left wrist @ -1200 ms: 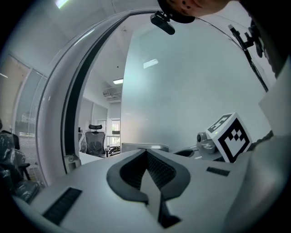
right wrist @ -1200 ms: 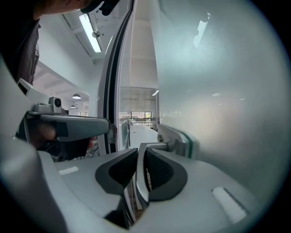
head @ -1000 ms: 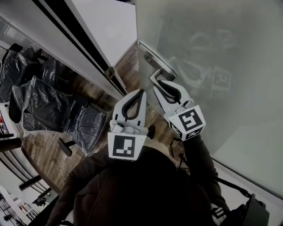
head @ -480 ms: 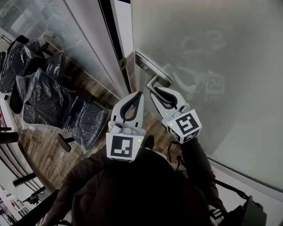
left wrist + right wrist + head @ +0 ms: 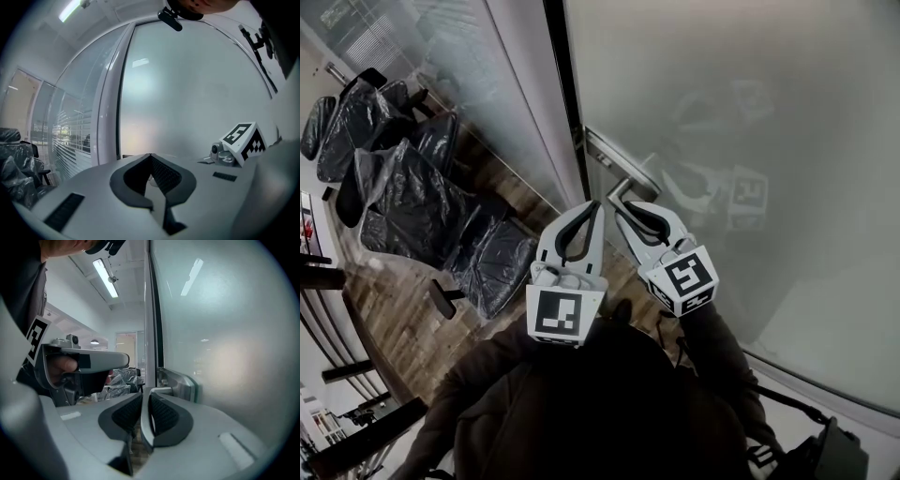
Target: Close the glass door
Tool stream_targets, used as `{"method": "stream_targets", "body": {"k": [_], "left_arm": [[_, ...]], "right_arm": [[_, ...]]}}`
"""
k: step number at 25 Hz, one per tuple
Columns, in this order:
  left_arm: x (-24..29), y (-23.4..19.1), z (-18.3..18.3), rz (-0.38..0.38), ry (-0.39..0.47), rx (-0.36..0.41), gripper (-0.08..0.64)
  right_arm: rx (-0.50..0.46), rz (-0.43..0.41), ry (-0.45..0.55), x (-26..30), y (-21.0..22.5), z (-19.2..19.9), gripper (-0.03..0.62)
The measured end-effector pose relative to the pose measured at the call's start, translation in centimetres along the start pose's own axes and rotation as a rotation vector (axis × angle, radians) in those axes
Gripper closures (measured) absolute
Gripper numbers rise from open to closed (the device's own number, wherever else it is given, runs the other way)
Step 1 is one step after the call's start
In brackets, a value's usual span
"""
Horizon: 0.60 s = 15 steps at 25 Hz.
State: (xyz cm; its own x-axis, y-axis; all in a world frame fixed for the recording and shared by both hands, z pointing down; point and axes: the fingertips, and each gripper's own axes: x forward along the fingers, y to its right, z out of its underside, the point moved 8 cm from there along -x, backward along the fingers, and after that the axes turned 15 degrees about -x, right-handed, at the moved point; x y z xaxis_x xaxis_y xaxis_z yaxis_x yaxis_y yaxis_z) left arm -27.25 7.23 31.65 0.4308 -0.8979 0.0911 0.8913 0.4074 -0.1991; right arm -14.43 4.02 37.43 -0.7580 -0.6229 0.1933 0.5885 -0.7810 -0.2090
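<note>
Clamping the smooth metal lever handle point(image 5: 628, 185), the right gripper point(image 5: 144, 394) has swung the frosted glass door point(image 5: 750, 103) closer to its white frame point(image 5: 525, 94). The left gripper point(image 5: 150, 157), pinched together empty, hovers beside.

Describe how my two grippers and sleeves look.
Both the left gripper and right gripper are white plastic, tapering to curved fingers with dark ribbed inner faces. Each carries a cube with black-and-white square markers. The sleeves are dark brown.
</note>
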Motion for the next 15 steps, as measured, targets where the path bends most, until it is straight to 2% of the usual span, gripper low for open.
{"method": "stream_targets", "body": {"k": [15], "left_arm": [[-1.6,-0.2,-0.4,-0.051,0.025,-0.004,0.563]], "right_arm": [[-0.007,-0.033,0.002,0.2,-1.2,-0.6,0.531]]}}
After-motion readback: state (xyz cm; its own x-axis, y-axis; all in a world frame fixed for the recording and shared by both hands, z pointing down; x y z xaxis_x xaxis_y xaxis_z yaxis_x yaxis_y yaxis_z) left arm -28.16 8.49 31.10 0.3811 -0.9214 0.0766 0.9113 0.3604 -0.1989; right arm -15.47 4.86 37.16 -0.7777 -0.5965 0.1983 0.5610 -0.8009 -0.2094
